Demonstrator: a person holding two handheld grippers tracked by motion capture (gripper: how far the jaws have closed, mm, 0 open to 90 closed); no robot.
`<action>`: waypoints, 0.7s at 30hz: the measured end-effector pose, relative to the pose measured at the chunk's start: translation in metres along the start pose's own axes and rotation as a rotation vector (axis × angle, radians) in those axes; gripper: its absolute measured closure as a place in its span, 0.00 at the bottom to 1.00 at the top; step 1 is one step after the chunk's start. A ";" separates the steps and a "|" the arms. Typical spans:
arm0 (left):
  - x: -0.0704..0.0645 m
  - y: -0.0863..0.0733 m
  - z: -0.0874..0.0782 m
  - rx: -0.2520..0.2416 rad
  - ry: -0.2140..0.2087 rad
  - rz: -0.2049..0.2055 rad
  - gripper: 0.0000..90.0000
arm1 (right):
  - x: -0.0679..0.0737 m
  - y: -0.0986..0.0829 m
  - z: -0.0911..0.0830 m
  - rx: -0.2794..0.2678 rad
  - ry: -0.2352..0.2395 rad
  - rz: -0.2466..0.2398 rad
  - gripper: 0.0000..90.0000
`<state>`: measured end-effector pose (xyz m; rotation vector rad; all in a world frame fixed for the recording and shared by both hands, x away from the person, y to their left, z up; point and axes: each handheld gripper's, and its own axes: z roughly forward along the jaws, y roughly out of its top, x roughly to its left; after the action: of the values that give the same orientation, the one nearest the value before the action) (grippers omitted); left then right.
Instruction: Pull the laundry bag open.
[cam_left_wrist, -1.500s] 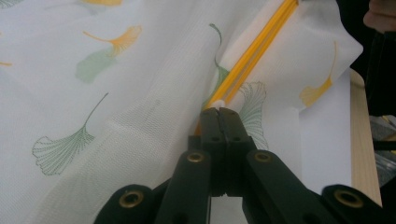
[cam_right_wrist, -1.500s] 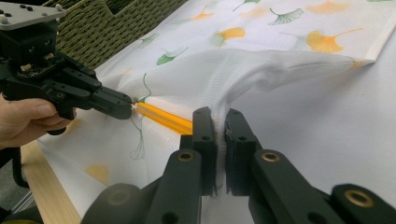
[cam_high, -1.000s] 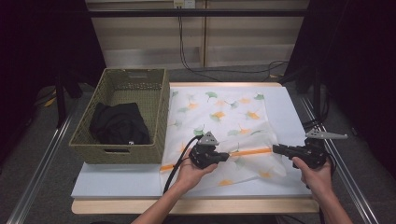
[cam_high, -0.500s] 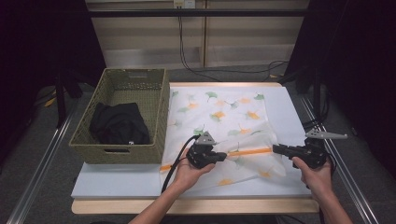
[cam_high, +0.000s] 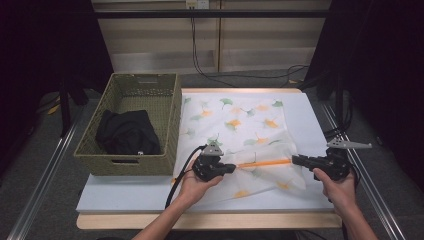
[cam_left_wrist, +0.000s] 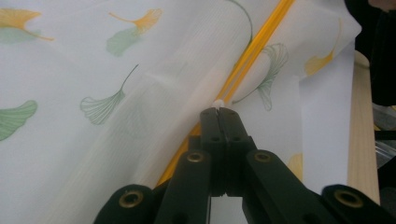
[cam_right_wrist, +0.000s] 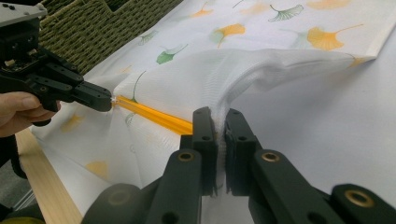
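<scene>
A white cloth printed with green and orange ginkgo leaves lies spread on the pale mat. Its near edge, marked by an orange stripe, is lifted and folded back over the rest. My left gripper is shut on the stripe's left end, with cloth pinched at the jaw tips. My right gripper is shut on the stripe's right end, and a bunch of fabric sits between its jaws. The stripe runs taut between them. The left gripper also appears in the right gripper view.
A woven olive basket stands left of the cloth, touching its edge, with a black garment inside. The table's wooden front edge runs below the mat. Bare mat lies right of the cloth. Metal rails flank the table.
My left gripper has drawn a little to the left, pulling the orange stripe straighter. The right gripper has barely moved.
</scene>
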<state>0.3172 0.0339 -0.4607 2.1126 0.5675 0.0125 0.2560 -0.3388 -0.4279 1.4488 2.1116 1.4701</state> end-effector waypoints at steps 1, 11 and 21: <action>0.002 -0.001 -0.001 0.003 0.002 -0.001 1.00 | 0.000 0.000 0.000 -0.002 -0.003 -0.001 0.95; 0.004 -0.004 -0.011 0.006 0.012 -0.001 1.00 | -0.001 0.000 -0.001 -0.003 -0.003 0.002 0.95; 0.009 -0.009 -0.019 0.010 0.014 -0.019 1.00 | -0.002 -0.001 -0.001 -0.001 0.007 0.005 0.95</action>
<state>0.3171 0.0568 -0.4585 2.1186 0.5977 0.0139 0.2559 -0.3406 -0.4285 1.4519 2.1132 1.4798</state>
